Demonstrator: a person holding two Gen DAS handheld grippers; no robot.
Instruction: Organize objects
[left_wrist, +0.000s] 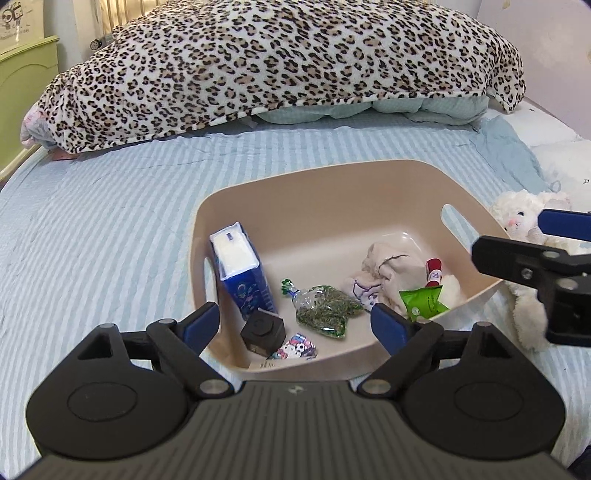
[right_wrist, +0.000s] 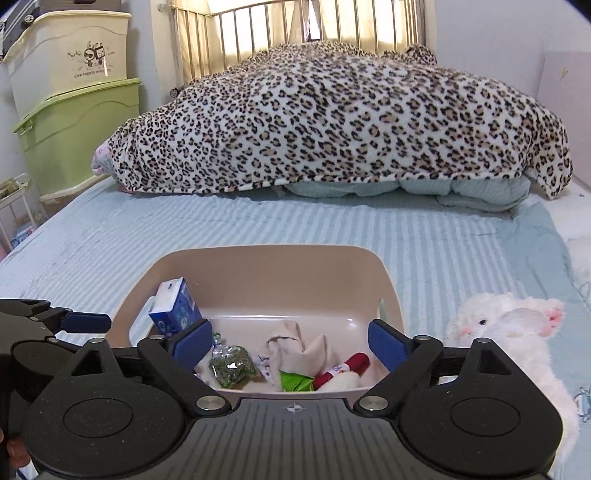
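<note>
A beige plastic basket (left_wrist: 332, 177) (right_wrist: 258, 258) sits on the striped bed. It holds a blue tissue pack (left_wrist: 242, 271) (right_wrist: 177, 310), a black hexagonal box (left_wrist: 263, 330), a clear bag of green bits (left_wrist: 327, 310) (right_wrist: 232, 365), a cream cloth (left_wrist: 391, 269) (right_wrist: 295, 350), a green packet (left_wrist: 424, 301) (right_wrist: 293, 380), a red marker (left_wrist: 434, 271) (right_wrist: 343, 367) and a sticker card (left_wrist: 295, 347). My left gripper (left_wrist: 295, 326) is open above the basket's near side. My right gripper (right_wrist: 291, 345) is open over its near rim. A white plush toy (left_wrist: 524, 218) (right_wrist: 509, 325) lies right of the basket.
A leopard-print blanket (left_wrist: 280, 62) (right_wrist: 340, 122) covers a pile of bedding at the far end. Stacked cream and green storage bins (right_wrist: 70, 107) stand left of the bed. A wall runs along the right side.
</note>
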